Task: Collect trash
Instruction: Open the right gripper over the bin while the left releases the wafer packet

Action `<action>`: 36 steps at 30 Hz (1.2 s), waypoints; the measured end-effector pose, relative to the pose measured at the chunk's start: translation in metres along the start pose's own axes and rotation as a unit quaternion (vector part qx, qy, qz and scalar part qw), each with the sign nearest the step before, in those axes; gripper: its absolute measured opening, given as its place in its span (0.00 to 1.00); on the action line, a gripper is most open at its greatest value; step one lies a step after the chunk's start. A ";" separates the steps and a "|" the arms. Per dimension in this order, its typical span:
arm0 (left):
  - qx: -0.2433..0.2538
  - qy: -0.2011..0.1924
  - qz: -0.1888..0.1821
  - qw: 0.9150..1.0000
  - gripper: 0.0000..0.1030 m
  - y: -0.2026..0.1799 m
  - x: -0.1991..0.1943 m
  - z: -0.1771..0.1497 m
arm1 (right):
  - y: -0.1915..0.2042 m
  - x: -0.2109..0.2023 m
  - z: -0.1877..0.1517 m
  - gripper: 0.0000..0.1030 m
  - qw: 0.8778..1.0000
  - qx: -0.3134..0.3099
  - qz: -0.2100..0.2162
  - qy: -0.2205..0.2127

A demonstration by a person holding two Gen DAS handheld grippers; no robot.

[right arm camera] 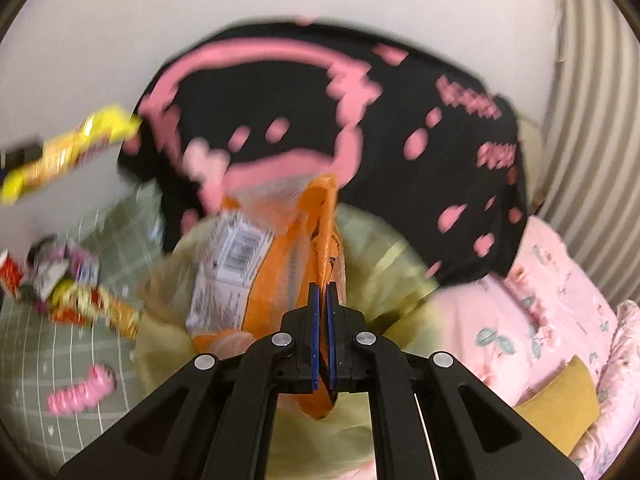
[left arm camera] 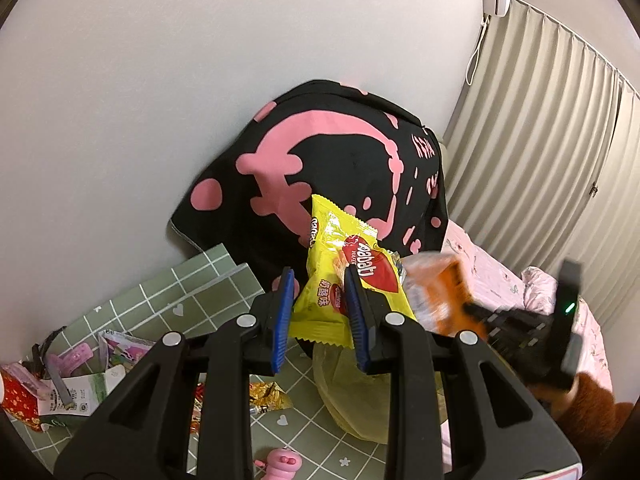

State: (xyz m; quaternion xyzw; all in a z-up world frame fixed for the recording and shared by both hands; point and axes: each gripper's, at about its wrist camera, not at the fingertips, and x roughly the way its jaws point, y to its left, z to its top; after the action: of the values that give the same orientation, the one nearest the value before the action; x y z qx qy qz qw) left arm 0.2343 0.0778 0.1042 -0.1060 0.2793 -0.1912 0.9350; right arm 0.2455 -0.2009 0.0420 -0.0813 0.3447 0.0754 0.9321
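My left gripper [left arm camera: 318, 276] is shut on a yellow wafer packet [left arm camera: 344, 276] with a red heart logo and holds it up above a yellowish translucent trash bag [left arm camera: 352, 392]. The packet also shows at the left of the right wrist view [right arm camera: 68, 152]. My right gripper [right arm camera: 323, 288] is shut on an orange and clear plastic wrapper [right arm camera: 272, 256], held over the open mouth of the trash bag [right arm camera: 384, 264]. That wrapper and the right gripper [left arm camera: 476, 312] appear blurred at the right of the left wrist view.
A green checked mat [left arm camera: 192, 300] carries loose wrappers and small cartons [left arm camera: 72, 380] at the left, and a pink toy [left arm camera: 282, 462]. A black cloth with pink print [left arm camera: 344, 168] drapes behind. Pink bedding [right arm camera: 540, 312] lies at the right, curtains [left arm camera: 552, 140] beyond.
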 end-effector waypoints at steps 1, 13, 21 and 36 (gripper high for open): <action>0.001 0.003 -0.002 1.000 0.24 -0.001 0.001 -0.001 | 0.006 0.005 -0.005 0.05 1.000 -0.004 0.010 0.010; 0.034 0.051 -0.046 0.997 0.24 -0.037 0.029 -0.015 | -0.004 0.005 -0.013 0.29 0.999 0.029 0.036 0.016; 0.062 0.104 -0.058 0.991 0.24 -0.076 0.082 -0.026 | -0.037 -0.029 -0.019 0.45 0.997 0.061 0.028 -0.033; 0.127 0.254 0.008 0.959 0.16 -0.126 0.202 -0.061 | -0.111 -0.026 -0.031 0.45 0.991 0.117 -0.045 -0.036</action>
State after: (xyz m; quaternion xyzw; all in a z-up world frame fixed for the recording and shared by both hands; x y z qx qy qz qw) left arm 0.3178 -0.1257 -0.0047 0.0681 0.4816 -0.2379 0.8407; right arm 0.2283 -0.3177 0.0473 0.0162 0.3138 -0.0044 0.9494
